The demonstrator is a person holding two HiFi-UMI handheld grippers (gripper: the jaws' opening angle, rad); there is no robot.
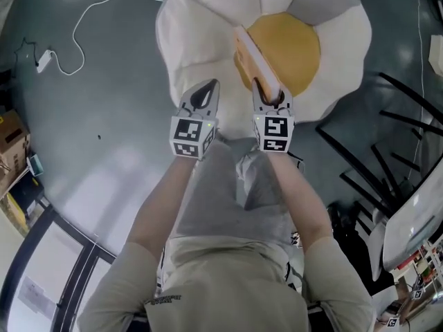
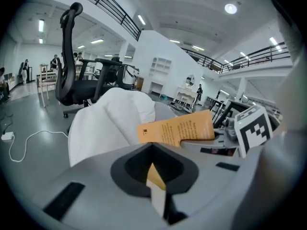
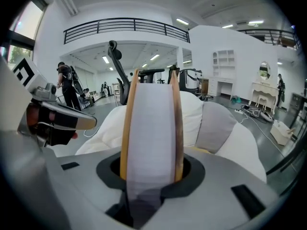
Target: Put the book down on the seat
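The seat point(image 1: 197, 33) is a big white beanbag shaped like a fried egg, with a yellow yolk cushion point(image 1: 294, 47) at its middle. My right gripper point(image 1: 267, 94) is shut on an orange-covered book point(image 1: 253, 59), which stands on edge over the seat's near side. In the right gripper view the book's white page edge point(image 3: 151, 128) fills the space between the jaws, with the seat point(image 3: 211, 123) behind it. My left gripper point(image 1: 205, 92) hangs just left of it over the seat's edge, jaws together and holding nothing. The left gripper view shows the book's cover point(image 2: 180, 127) from the side.
A white cable and plug point(image 1: 66, 43) lie on the grey floor at the left. Black metal legs point(image 1: 387, 137) stand at the right, and a cardboard box point(image 1: 10, 144) sits at the far left. A black office chair point(image 2: 76, 75) stands behind the seat.
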